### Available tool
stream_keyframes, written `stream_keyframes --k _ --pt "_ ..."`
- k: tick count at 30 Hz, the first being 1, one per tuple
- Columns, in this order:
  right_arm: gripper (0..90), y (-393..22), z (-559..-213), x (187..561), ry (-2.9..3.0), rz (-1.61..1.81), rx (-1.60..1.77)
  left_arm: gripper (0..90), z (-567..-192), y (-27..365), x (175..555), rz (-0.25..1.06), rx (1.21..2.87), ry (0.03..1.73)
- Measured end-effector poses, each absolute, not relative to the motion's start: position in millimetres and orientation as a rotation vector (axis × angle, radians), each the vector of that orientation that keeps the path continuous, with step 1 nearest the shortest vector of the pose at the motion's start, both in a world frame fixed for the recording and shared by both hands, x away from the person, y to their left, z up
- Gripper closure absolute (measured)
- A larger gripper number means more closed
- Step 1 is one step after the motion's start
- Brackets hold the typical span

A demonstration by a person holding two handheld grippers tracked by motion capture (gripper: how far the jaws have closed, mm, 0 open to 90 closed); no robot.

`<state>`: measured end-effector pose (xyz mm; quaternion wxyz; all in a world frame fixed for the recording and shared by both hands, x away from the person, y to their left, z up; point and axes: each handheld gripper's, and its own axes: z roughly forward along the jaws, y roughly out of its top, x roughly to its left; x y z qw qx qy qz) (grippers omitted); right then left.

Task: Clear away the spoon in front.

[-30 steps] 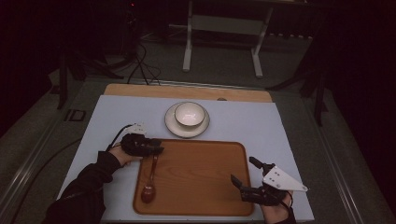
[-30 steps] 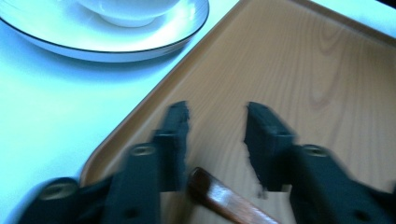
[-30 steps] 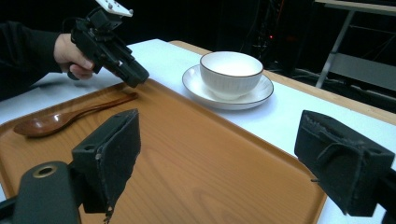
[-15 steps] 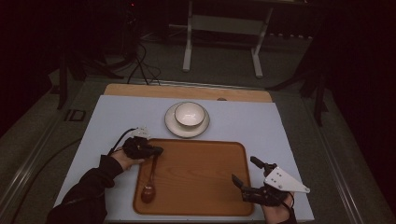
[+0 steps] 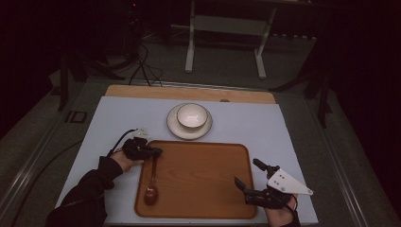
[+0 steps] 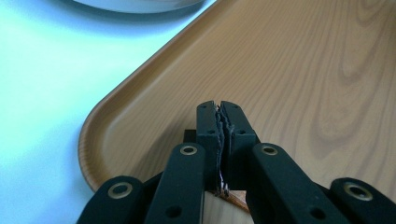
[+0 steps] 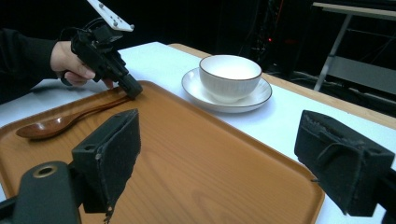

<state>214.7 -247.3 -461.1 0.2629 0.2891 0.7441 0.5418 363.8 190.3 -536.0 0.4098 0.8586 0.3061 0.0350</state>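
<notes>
**Left hand-held gripper pinches spoon handle at tray's edge**

Your left hand [image 5: 124,161], sleeved in black, reaches in from the lower left and holds the left hand-held gripper [image 5: 153,152] at the tray's [image 5: 198,215] near-left corner, its tip angled down onto the wood. In the left gripper view its two black jaws stand pressed together, with only a thin slit between the pads, and a sliver of brown handle shows just beneath them. The right gripper view shows that same tip set down on the end of the spoon's handle, so the jaws are clamped on the spoon [image 5: 152,188]. The spoon, dark brown wood, lies inside the tray along its left side, handle toward the gripper and bowl toward you, resting flat on the tray floor. A cable [image 5: 117,142] loops back from the gripper over the pale blue table [image 5: 113,118].

Past the tray's far edge, about mid-table, a white bowl [image 5: 192,116] sits upright on a white saucer [image 5: 176,126], the saucer's rim just beside the tray.

At the tray's near-right corner your right hand [image 5: 279,215] holds the right hand-held gripper [image 5: 247,174] with the grey three-cornered plate [image 5: 287,182] on top. Its jaws stand wide apart, grasping nothing; in the right gripper view the two padded fingers [image 7: 114,149] frame bare tray wood, with the bowl and the left gripper beyond them.
</notes>
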Motion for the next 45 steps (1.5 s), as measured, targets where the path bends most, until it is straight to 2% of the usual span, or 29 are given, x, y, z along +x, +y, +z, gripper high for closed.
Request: stream_keyframes --k 2,5,9,16,19,21,24,26,27,28,33,37,45 --pt "14.3 -247.2 -461.1 214.6 2.012 1.466 0.781 86.4 -533.6 191.5 363.0 0.093 2.154 0.769" --pt "14.3 -247.3 -460.9 214.5 2.01 1.467 0.782 81.3 -527.0 191.5 359.7 0.091 2.129 0.74" --pt "14.3 -247.3 -460.8 214.5 2.009 1.468 0.782 69.2 -515.3 191.1 353.1 0.077 2.091 0.731" --pt "14.3 -246.7 -460.9 214.5 2.01 1.469 0.783 42.0 -491.6 193.8 339.2 0.084 2.001 0.738" --pt "14.2 -246.5 -461.2 214.6 2.013 1.467 0.785 33.9 -483.6 196.6 336.2 0.057 1.967 0.737" --pt "14.2 -246.3 -461.0 214.3 2.012 1.469 0.786 21.8 -478.9 197.8 334.1 0.049 1.955 0.727" --pt "14.2 -246.0 -460.7 213.9 2.011 1.47 0.785 14.7 -471.3 199.4 330.9 0.057 1.937 0.73" --pt "14.2 -245.8 -460.7 214.0 2.012 1.47 0.786 13.1 -467.1 200.1 327.5 0.081 1.923 0.734" --pt "14.3 -245.8 -460.8 214.2 2.013 1.47 0.785 9.0 -464.5 200.2 325.7 0.07 1.928 0.731" --pt "14.2 -245.7 -461.0 214.3 2.014 1.47 0.785 0.0 -463.7 200.1 325.1 0.067 1.929 0.732" --pt "14.2 -245.5 -461.5 215.2 2.019 1.469 0.79 0.0 -455.6 206.0 316.9 0.093 1.915 0.753" --pt "14.2 -245.3 -461.8 215.3 2.018 1.469 0.794 0.0 -452.7 213.9 309.5 0.181 1.905 0.781" --pt "14.2 -244.7 -461.7 215.2 2.015 1.467 0.794 0.0 -455.8 231.7 288.5 0.227 1.888 0.813"
